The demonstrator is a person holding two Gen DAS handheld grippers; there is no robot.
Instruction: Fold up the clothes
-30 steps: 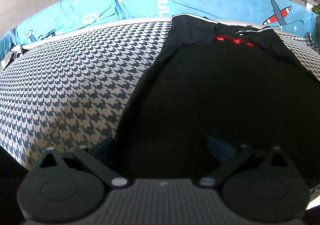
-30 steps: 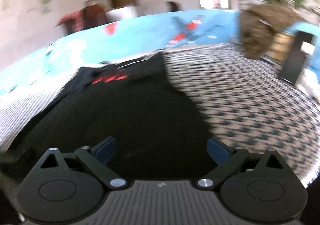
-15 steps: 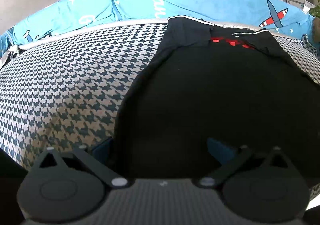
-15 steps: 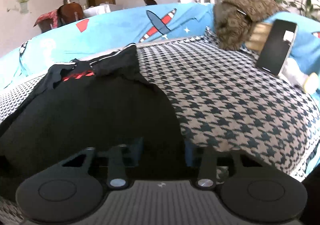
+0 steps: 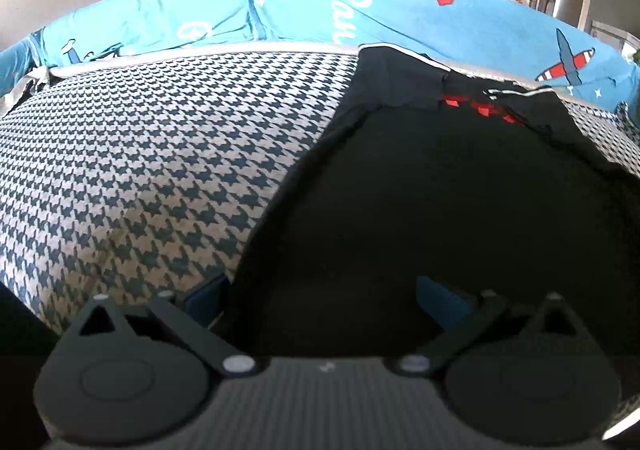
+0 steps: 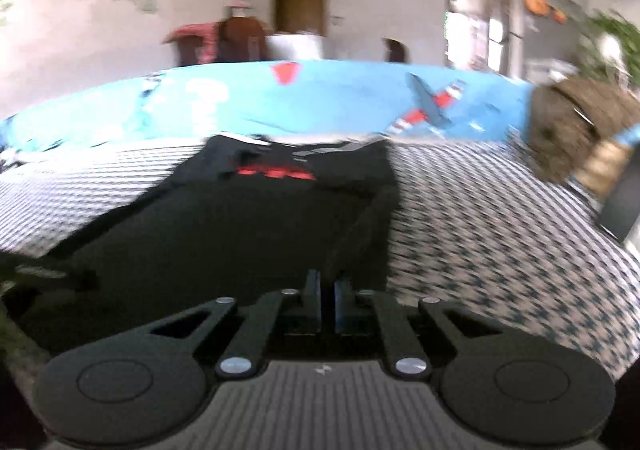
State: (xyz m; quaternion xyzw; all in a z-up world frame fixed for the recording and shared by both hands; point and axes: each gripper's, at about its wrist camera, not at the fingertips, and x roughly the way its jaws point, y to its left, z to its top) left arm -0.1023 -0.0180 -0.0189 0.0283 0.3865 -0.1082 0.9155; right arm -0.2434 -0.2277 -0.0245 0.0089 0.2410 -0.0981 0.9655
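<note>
Only right hand-held gripper [image 6: 327, 300] pinches black garment [image 6: 224, 226] hem; left hand-held gripper [image 5: 320, 296] gapes.

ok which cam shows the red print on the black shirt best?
Left wrist: the red print on the black shirt is sharp there, partly hidden under a fold. Right wrist shows it more centred but motion-blurred.

White script "Pan" — and a lone "G" — on the blue sheet [image 5: 304, 10].
</note>
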